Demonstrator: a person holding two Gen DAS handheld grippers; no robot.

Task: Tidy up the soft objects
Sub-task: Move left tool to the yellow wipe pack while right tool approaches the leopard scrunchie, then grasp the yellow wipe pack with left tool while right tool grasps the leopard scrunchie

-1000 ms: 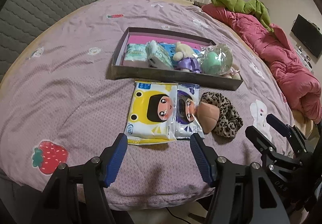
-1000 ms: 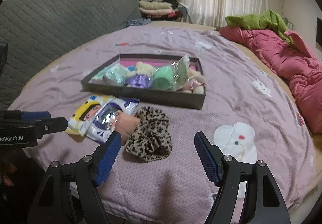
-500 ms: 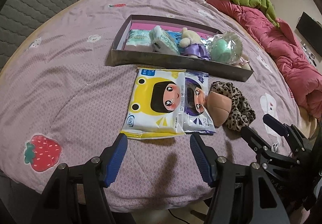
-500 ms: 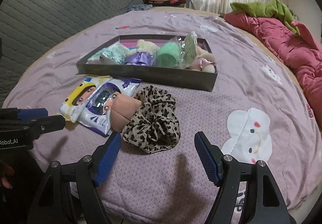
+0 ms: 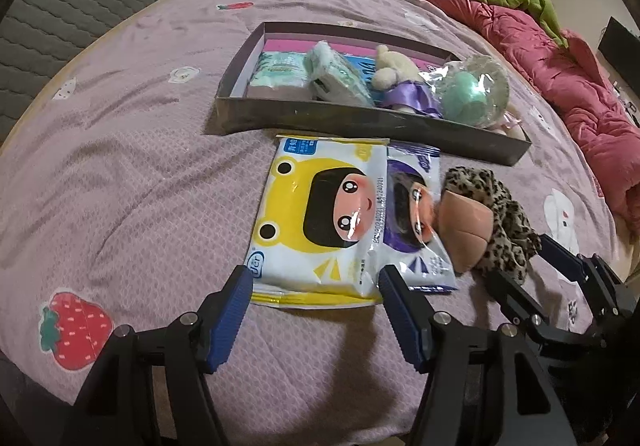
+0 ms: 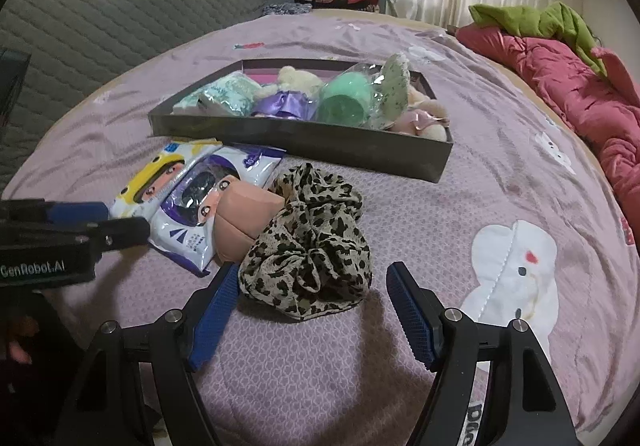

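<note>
A yellow wipes pack (image 5: pixel 320 217) and a purple wipes pack (image 5: pixel 412 213) lie side by side on the purple bedspread, in front of a dark shallow box (image 5: pixel 360 121). A peach soft pad (image 5: pixel 464 226) rests on the purple pack, against a leopard scrunchie (image 5: pixel 496 221). My left gripper (image 5: pixel 314 280) hovers at the yellow pack's near edge; its jaws are opening and the pads touch nothing. My right gripper (image 6: pixel 312 272) stands open around the near side of the scrunchie (image 6: pixel 312 238), and its left finger is close to the fabric.
The box (image 6: pixel 320 141) holds tissue packs, a plush toy, a green ball in a bag and pink items. A pink quilt (image 6: pixel 580 93) with a green cloth lies at the right. A grey padded headboard (image 6: pixel 120 13) stands behind. The bed's near edge is just below both grippers.
Both grippers have sunk and come closer to the bed. The left now reaches the yellow pack's edge, and the right straddles the scrunchie. The items have not moved.
</note>
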